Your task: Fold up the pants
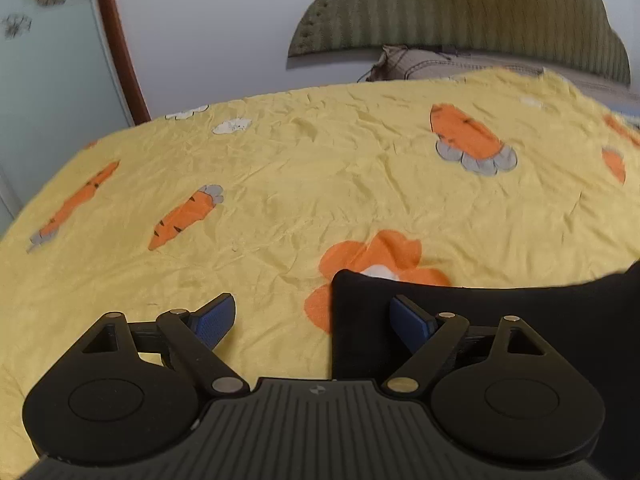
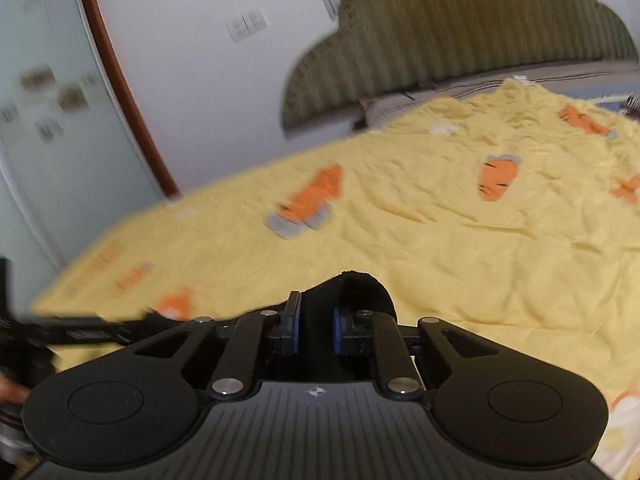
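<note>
The black pants (image 1: pixel 500 320) lie on the yellow carrot-print sheet (image 1: pixel 280 208), filling the lower right of the left wrist view, with one corner near the orange flower print. My left gripper (image 1: pixel 313 322) is open wide. Its right finger (image 1: pixel 412 322) is over the pants' edge and its left finger (image 1: pixel 214 322) over bare sheet. In the right wrist view, a bunch of the black pants (image 2: pixel 356 292) rises between the narrow jaws of my right gripper (image 2: pixel 316 326), whose blue pads press on the fabric. More black cloth stretches away to the left.
A green ribbed headboard (image 1: pixel 460 4) and a beige pillow (image 1: pixel 432 66) sit at the far end of the bed. A white wall and a frosted door with a brown frame (image 1: pixel 116 40) stand to the left. A hand (image 2: pixel 10 392) shows at the right view's left edge.
</note>
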Motion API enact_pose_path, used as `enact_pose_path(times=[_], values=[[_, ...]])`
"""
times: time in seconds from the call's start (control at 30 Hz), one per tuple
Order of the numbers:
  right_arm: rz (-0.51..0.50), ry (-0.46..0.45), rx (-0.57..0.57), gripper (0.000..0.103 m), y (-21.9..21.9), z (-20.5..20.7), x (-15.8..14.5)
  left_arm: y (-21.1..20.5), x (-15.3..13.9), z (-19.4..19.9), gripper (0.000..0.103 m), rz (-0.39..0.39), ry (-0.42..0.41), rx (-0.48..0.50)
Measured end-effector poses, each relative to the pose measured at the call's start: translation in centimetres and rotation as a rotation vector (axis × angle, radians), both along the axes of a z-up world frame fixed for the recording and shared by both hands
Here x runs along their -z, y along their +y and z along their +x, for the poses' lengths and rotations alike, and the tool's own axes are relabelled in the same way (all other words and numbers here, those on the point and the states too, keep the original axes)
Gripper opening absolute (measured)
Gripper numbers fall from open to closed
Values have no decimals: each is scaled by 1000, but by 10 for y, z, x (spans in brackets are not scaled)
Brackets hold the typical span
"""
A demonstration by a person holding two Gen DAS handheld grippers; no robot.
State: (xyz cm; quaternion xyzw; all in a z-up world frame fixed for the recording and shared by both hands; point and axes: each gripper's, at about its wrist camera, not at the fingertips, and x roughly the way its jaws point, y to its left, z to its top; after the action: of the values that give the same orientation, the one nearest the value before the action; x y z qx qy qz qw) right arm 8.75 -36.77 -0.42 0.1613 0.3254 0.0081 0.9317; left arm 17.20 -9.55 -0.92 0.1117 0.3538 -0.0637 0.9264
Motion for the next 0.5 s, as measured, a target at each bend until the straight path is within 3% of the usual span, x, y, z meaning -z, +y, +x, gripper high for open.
enact_pose_path(times=[0.03,0.13,0.23,0.33,0.4,0.47,0.5], values=[[-24,42,14,34,0,2,6,1,-2,-3,87,0,-7,10],[-18,-20,86,39,-5,-23,0,4,-8,-13,87,2,-16,32],[-89,-77,165,41,3,-51,-16,6,-10,-26,91,-30,-1,79],[-88,-63,26,41,26,-64,-16,-3,3,-29,94,20,15,126],[-164,14,-52,41,46,-68,-4,-4,12,-27,94,52,23,119],[-329,43,-21,56,58,-81,6,5,7,-31,91,24,29,97],[-326,34,8,61,55,-91,6,9,2,-33,92,14,33,92]])
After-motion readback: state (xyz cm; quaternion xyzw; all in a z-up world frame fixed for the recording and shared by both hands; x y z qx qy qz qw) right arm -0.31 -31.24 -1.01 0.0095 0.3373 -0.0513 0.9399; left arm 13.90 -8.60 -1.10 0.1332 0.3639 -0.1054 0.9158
